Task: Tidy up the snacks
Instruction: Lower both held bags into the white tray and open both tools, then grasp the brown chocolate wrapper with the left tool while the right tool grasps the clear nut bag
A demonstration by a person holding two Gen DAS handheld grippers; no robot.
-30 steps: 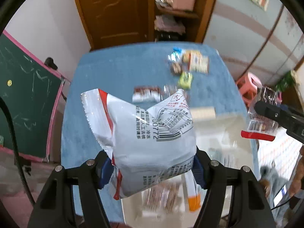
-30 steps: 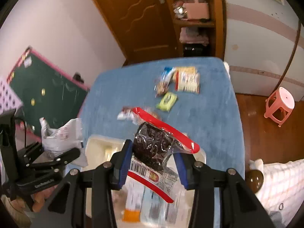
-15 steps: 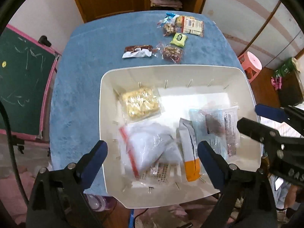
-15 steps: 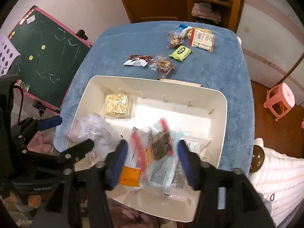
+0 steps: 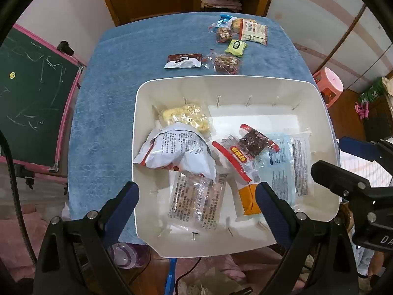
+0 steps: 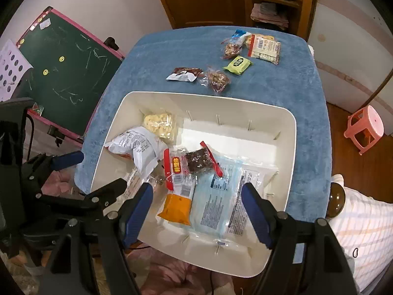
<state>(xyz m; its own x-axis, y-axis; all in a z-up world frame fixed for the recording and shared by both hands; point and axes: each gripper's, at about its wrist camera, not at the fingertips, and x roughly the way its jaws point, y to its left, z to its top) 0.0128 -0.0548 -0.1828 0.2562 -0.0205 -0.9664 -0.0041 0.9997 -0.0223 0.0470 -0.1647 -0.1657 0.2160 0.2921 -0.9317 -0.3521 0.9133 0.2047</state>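
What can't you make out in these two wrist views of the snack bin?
- Clear packet in the white bin: its top lies under the white bag in the left view, and the left hand-held gripper covers most of it in the right view.
- Orange packet: upper part under the red-trimmed bag.
- Print on the blue packet: too small to read.
- Far snack pile: packets overlap.

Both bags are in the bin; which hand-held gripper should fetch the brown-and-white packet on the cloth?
Probably the left hand-held gripper: empty and open, and the brown-and-white packet lies toward its side.
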